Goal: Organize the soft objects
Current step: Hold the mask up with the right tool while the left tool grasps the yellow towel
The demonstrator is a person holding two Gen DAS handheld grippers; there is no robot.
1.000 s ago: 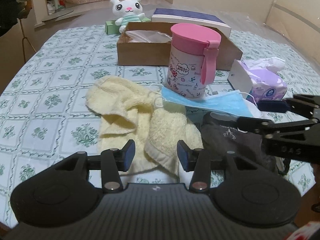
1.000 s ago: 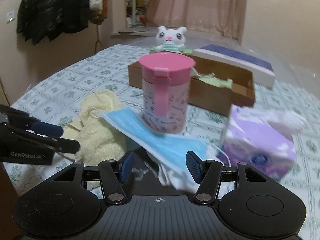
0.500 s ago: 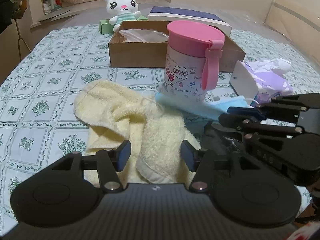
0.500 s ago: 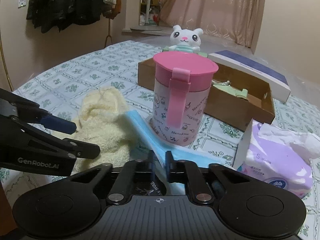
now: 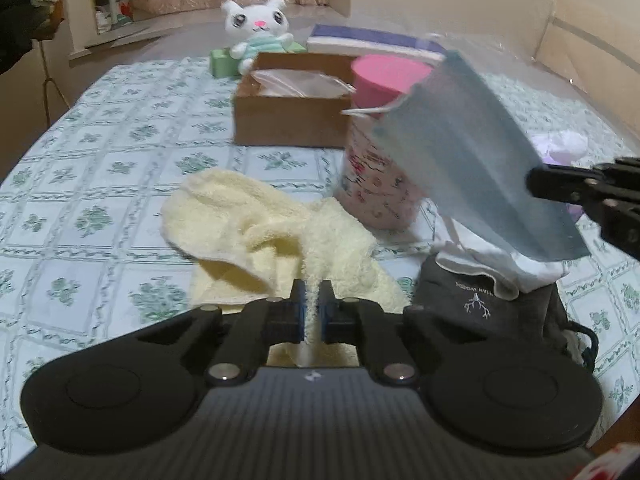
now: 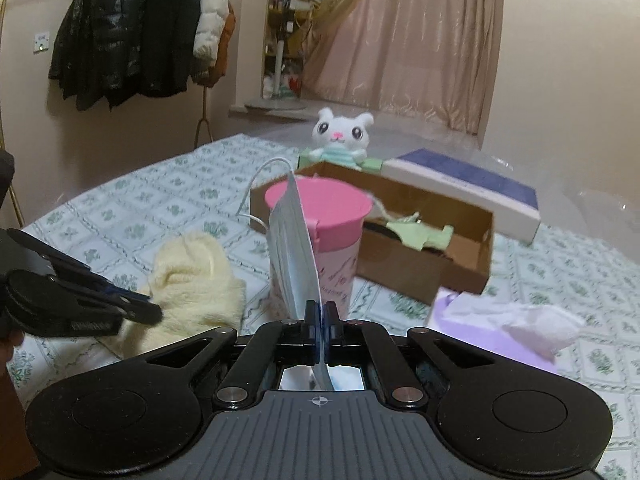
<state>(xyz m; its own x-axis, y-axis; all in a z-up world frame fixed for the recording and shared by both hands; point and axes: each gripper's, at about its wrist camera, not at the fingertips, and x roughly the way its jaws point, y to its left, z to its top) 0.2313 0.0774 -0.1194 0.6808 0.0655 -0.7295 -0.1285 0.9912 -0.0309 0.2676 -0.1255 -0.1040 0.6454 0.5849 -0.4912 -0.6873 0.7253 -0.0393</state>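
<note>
My left gripper (image 5: 312, 304) is shut on a fold of the yellow towel (image 5: 256, 236), which lies crumpled on the tablecloth; the towel also shows in the right wrist view (image 6: 192, 284). My right gripper (image 6: 320, 316) is shut on the blue face mask (image 6: 294, 248) and holds it lifted, edge-on, in front of the pink-lidded cup (image 6: 332, 216). In the left wrist view the mask (image 5: 476, 160) hangs tilted in the air from the right gripper (image 5: 536, 182). A white mask (image 5: 492, 268) lies on a dark grey cloth (image 5: 492, 304).
A brown cardboard box (image 5: 288, 120) stands behind the cup (image 5: 380, 192), with a plush cat (image 5: 256, 28) and a blue-white box (image 5: 372, 40) farther back. A purple tissue pack (image 6: 500, 320) lies at the right. The table's near edge is close.
My left gripper has shut on the towel. My right gripper, shut on the blue mask half a second ago, has lifted it off the table.
</note>
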